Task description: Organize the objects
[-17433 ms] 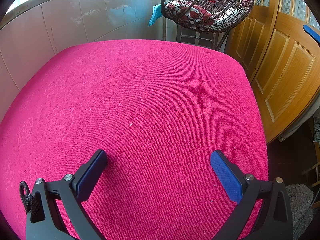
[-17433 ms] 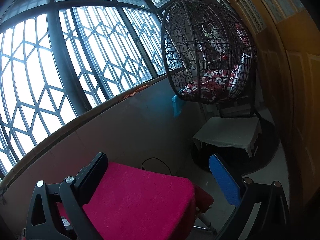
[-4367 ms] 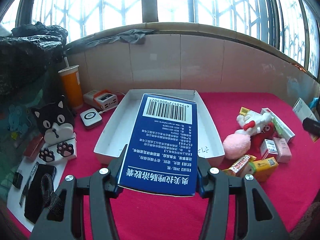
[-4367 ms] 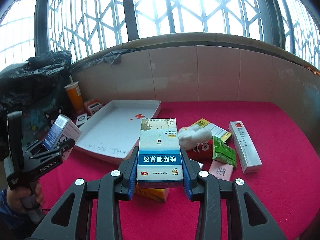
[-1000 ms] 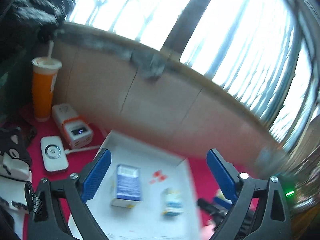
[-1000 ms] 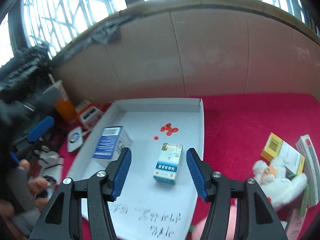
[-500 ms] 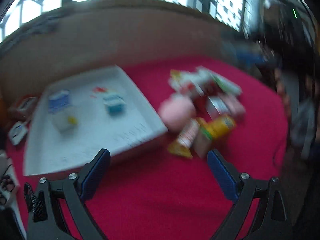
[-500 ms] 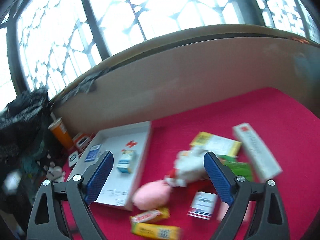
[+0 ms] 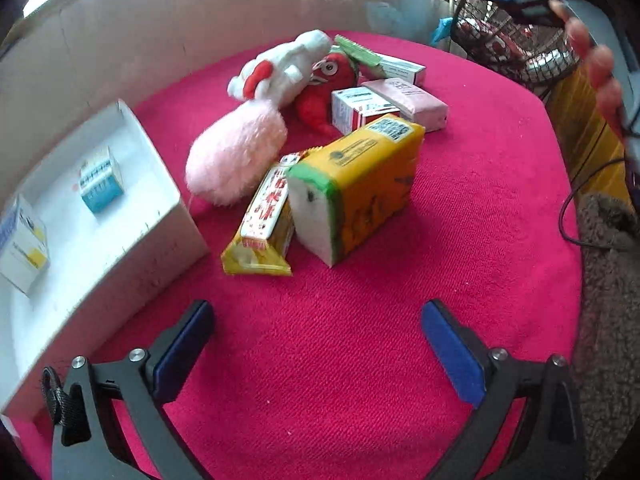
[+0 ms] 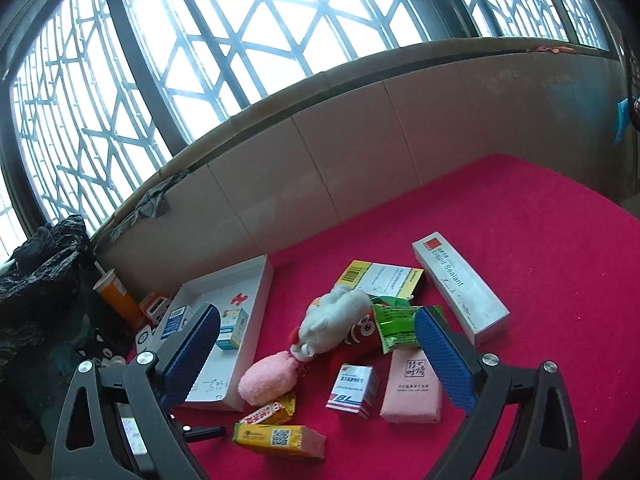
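1. Step in hand, as I judge it: between placements, choosing the next item from the loose pile. Both tongs are spread wide and carry nothing. Left tongs hover low over bare red cloth of the tabletop, near its front edge.
2. Right tongs sit higher, looking down on the whole pile.
3. Container: white tray toward the left edge of the tabletop. It holds two small medicine cartons: a blue-and-white box mid-tray, and a white box with a yellow patch toward the tray's near end. The rest of the tray floor shows white.
4. Pile just right of the tray, still unsorted: yellow drink carton lying on its side, nearest the left tongs; yellow snack packet touching its left face; pink plush ball close against the tray wall; white plush toy and red plush toy behind.
5. Farther back: small red-and-white box, pink packet, green sachet, yellow-edged medicine box, long sealant box toward the right edge.
6. Next move likely calls for the left tongs to advance on the drink carton, straddling its narrow width; it is probably rigid enough for a firm pinch. The snack packet touching it may drag along.
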